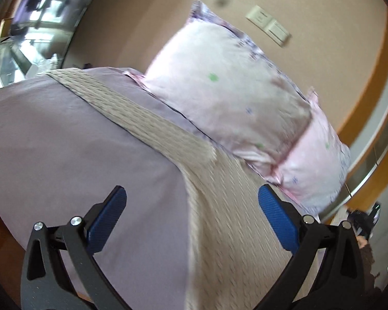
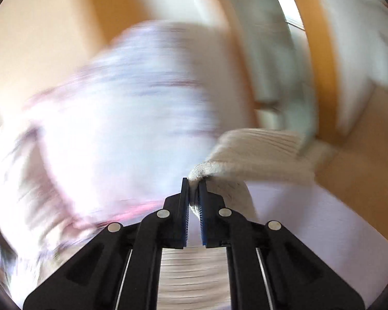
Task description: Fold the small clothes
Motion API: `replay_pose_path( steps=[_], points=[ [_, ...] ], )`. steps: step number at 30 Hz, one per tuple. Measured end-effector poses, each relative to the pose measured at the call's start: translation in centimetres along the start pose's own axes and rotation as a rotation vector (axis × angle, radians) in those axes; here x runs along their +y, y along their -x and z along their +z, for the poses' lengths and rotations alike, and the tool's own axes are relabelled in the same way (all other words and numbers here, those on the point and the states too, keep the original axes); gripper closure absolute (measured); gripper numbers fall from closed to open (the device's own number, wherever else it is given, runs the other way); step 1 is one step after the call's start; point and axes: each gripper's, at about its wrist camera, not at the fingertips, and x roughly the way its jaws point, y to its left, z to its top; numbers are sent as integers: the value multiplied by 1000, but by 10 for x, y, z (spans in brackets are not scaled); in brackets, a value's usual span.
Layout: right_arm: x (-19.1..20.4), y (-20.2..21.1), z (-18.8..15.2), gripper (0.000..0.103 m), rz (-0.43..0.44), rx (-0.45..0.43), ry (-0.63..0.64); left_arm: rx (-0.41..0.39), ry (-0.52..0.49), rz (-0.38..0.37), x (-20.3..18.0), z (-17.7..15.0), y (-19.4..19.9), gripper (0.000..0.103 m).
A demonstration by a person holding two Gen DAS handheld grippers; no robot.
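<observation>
From my left wrist feed, the bed [image 1: 51, 134] wore a lilac sheet. A beige ribbed knit garment [image 1: 219, 219] lay stretched across it, one long strip running toward the far edge. A pale floral pillow [image 1: 232, 98] rested on the bed just beside the knit.
</observation>
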Motion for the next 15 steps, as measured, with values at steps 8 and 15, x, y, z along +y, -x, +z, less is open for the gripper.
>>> replay_pose_path(
  steps=[8,15],
  points=[
    [272,-62,-129,94,450,371,449,-21,95,83,47,47,-11,2],
    [281,-71,-194,47,517,624,462,10,274,115,115,94,-30,11]
  ],
)
